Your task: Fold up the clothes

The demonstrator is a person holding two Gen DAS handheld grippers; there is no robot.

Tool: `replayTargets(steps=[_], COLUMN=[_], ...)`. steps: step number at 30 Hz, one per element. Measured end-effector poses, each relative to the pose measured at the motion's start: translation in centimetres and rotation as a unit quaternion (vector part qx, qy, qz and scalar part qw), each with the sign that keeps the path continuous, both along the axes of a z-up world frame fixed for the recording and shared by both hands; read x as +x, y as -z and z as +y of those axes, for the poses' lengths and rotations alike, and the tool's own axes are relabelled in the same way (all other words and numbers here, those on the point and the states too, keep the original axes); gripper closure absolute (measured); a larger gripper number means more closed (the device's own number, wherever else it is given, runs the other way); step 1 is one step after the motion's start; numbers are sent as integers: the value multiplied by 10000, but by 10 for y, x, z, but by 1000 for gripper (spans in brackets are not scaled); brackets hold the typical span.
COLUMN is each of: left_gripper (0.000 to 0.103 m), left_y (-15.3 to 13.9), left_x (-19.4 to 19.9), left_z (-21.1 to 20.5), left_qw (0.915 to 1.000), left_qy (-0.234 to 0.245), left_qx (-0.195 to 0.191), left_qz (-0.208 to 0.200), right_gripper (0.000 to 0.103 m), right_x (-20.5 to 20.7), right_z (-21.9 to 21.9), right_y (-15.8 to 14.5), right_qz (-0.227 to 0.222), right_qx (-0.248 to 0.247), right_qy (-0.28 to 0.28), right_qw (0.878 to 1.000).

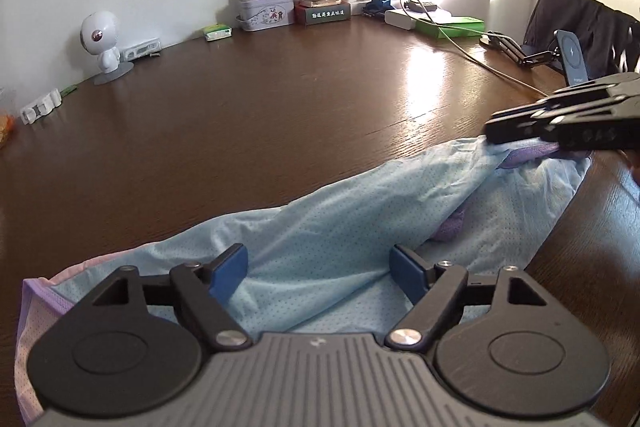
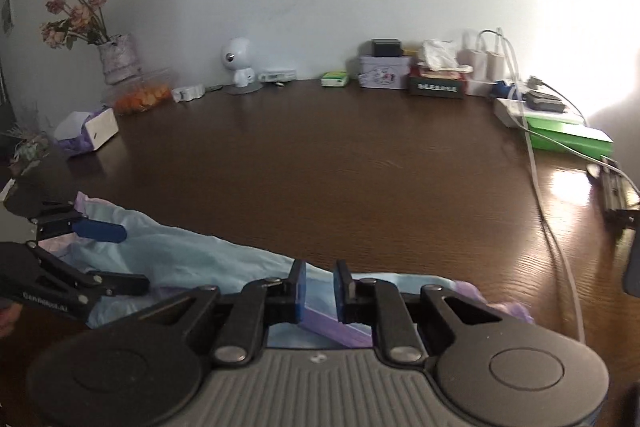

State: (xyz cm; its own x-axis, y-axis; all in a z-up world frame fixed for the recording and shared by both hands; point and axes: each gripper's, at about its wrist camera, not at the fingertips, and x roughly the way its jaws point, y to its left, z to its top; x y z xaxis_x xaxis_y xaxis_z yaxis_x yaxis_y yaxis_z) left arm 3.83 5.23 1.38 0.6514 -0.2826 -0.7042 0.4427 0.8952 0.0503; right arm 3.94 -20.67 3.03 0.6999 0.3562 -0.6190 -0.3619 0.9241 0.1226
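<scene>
On the near edge of the dark brown wooden counter [image 1: 280, 115] lies the light blue perforated mesh garment with lilac-purple trim [image 1: 340, 227], stretched in a long rumpled band from one side to the other.

At the garment's left end, the left hand-held gripper [image 1: 318, 267] hangs just above the cloth with its blue-padded fingers [image 1: 230, 269] spread wide; nothing is caught between them, and blue mesh shows in the gap. In the right wrist view the same gripper [image 2: 102, 257] enters from the left edge, one blue pad over the fabric and the lower black finger beneath it.

At the garment's right end, the right hand-held gripper [image 2: 320, 293] has its blue pads drawn close and pinches a lilac-purple trimmed edge of the garment between them. In the left wrist view this gripper [image 1: 520, 133] appears blurred, so the exact grip is hard to read there, though the purple trim seems to rise into it.

Beyond the garment, against the white wall, stands a small white round-headed robot figurine [image 2: 239, 65]. Right of the figurine sit a pale decorated tin box [image 2: 382, 75], a dark tissue box [image 2: 436, 83], white chargers with cables [image 2: 490, 63] and a flat green box [image 2: 570, 139].
</scene>
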Motion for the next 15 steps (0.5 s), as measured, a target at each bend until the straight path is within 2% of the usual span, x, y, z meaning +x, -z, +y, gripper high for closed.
replayTargets(steps=[2, 4, 7, 9, 11, 12, 14, 15], left_gripper=[23, 23, 23, 23, 26, 28, 49, 55], left_y=[-3, -6, -15, -14, -10, -9, -6, -6], left_x=[-1, -2, -1, 0, 3, 3, 3, 2], left_z=[-1, -2, -5, -11, -12, -10, -6, -7], left_qw=[10000, 9999, 9968, 9974, 9987, 9987, 9987, 9988], left_qy=[-32, -54, 174, 287, 320, 341, 385, 430], left_qx=[-1, -44, -707, -592, -303, -272, -210, -158], left_qz=[33, 79, 315, 281, 242, 246, 250, 171], right_gripper=[92, 93, 90, 89, 72, 72, 73, 73], right_x=[6, 5, -5, -16, -26, -27, -25, -22], right_z=[16, 16, 4, 10, 25, 34, 48, 53], right_y=[5, 11, 4, -4, -10, -9, -5, -5], right_qz=[49, 104, -83, -351, -574, -606, -590, -550], right_qx=[-47, -182, -4, 58, -143, -317, -561, -590], right_qy=[-259, -264, -279, -747, -1294, -1491, -1798, -1914], right_qw=[9996, 9994, 9996, 9966, 9898, 9865, 9803, 9782])
